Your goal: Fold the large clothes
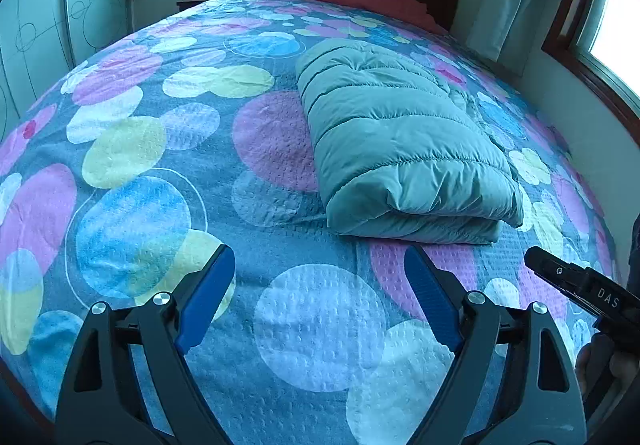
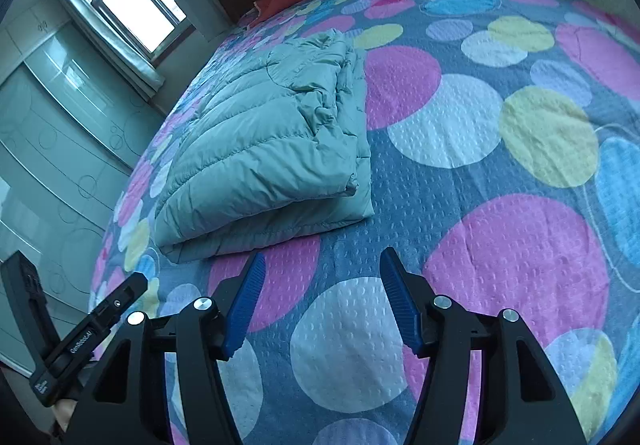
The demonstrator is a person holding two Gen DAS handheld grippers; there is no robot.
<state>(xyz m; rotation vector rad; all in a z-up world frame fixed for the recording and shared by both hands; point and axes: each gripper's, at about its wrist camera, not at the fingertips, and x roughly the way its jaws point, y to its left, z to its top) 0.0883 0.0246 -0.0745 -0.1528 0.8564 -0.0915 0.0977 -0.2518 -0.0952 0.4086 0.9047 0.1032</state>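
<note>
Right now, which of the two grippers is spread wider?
The left gripper: its blue pads stand clearly farther apart than those of the right gripper. Both are empty, above the bedspread.

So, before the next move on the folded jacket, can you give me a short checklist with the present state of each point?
1. Left hand-held gripper empty, pads apart: ok.
2. Right hand-held gripper empty, pads apart: ok.
3. Teal puffer jacket folded into one compact bundle: ok.
4. Jacket lies fully on the bedspread, away from the edge: ok on the near side; far side cannot tell.
5. Loose layers along the open side of the jacket, seen in the right wrist view, lie even: not ok, they look bunched.
6. Both grippers clear of the jacket, not touching it: ok.
</note>
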